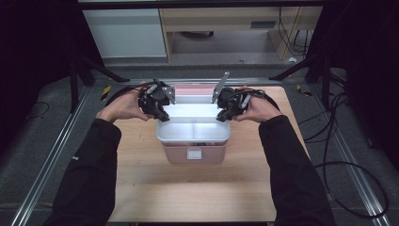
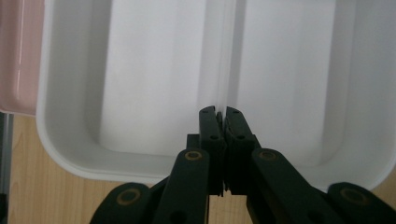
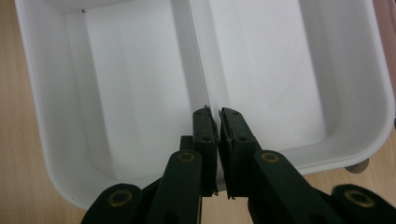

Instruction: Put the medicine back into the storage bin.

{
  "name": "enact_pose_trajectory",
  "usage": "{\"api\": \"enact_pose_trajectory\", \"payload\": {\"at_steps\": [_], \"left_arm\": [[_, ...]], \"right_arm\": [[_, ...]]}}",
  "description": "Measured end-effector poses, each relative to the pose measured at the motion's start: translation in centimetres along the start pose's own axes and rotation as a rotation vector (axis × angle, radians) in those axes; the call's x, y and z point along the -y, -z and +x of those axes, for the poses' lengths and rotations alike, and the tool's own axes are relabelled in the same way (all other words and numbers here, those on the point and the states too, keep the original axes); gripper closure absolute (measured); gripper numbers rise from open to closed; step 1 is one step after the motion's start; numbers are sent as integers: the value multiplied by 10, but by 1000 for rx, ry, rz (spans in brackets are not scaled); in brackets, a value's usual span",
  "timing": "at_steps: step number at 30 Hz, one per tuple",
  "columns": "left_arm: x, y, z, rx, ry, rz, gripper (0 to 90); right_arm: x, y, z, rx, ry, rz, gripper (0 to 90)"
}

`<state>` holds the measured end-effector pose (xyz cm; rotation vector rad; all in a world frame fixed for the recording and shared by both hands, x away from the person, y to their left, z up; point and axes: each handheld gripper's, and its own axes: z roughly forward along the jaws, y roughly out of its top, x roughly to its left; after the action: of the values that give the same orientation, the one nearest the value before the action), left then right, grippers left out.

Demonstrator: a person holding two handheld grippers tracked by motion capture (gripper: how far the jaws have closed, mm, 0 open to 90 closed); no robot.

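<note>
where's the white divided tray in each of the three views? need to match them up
High view: white tray at table centre, between the two grippers, sitting on a pink box.
Left gripper view: the tray spans most of the frame behind the shut left gripper.
Right gripper view: the tray spans the frame behind the shut right gripper.
Shared landmark: the tray's centre divider.
</note>
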<state>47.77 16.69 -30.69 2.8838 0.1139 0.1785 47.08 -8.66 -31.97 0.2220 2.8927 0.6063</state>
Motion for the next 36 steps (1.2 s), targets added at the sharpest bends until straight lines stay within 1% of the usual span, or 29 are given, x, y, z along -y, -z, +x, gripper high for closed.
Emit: {"api": "enact_pose_trajectory", "payload": {"at_steps": [2,4,6,7,9,12,15,16,17,18,21,25,27,28,29,30,31,32,33,34,35,36], "left_arm": [[1,-7,4,7,4,0,873],[1,-16,9,10,11,17,870],[0,-24,11,16,10,33,868],[0,-27,11,18,8,40,870],[-1,-33,12,19,8,53,870],[0,-42,14,23,21,71,866],[2,-53,12,29,28,77,864],[2,-55,11,27,26,81,864],[3,-57,11,34,30,78,865],[4,-59,10,29,33,76,864],[8,-64,10,39,45,62,861],[11,-68,7,27,58,49,847],[13,-69,6,21,65,40,834],[13,-69,5,16,68,42,834],[12,-68,5,7,70,46,832],[12,-66,4,-6,75,44,826],[12,-63,3,-27,82,32,810],[11,-58,2,-59,95,23,761],[11,-53,0,-81,115,13,688],[12,-48,-2,-103,120,-4,688],[13,-43,-3,-134,128,-17,673],[14,-38,-5,-151,157,-37,636]], "right_arm": [[1,-6,-2,-3,-7,12,854],[3,-13,-5,-1,-12,13,855],[5,-21,-7,-8,-17,20,857],[7,-27,-8,-11,-15,40,856],[7,-30,-8,-7,-16,44,856],[7,-37,-8,-14,-18,62,858],[9,-45,-6,-15,-17,79,856],[11,-48,-5,-15,-20,77,856],[13,-50,-5,-17,-19,69,854],[15,-53,-4,-13,-23,68,850],[17,-57,0,2,-30,59,839],[18,-61,3,7,-30,69,835],[20,-63,6,13,-40,61,825],[20,-63,6,13,-40,61,825],[21,-63,6,19,-50,58,813],[22,-63,6,19,-67,37,768],[23,-62,6,13,-90,23,744],[25,-60,6,28,-93,-1,709],[29,-53,6,52,-113,-68,649],[29,-53,6,52,-113,-68,649],[31,-49,7,62,-130,-100,627],[33,-44,7,82,-142,-131,598]]}}
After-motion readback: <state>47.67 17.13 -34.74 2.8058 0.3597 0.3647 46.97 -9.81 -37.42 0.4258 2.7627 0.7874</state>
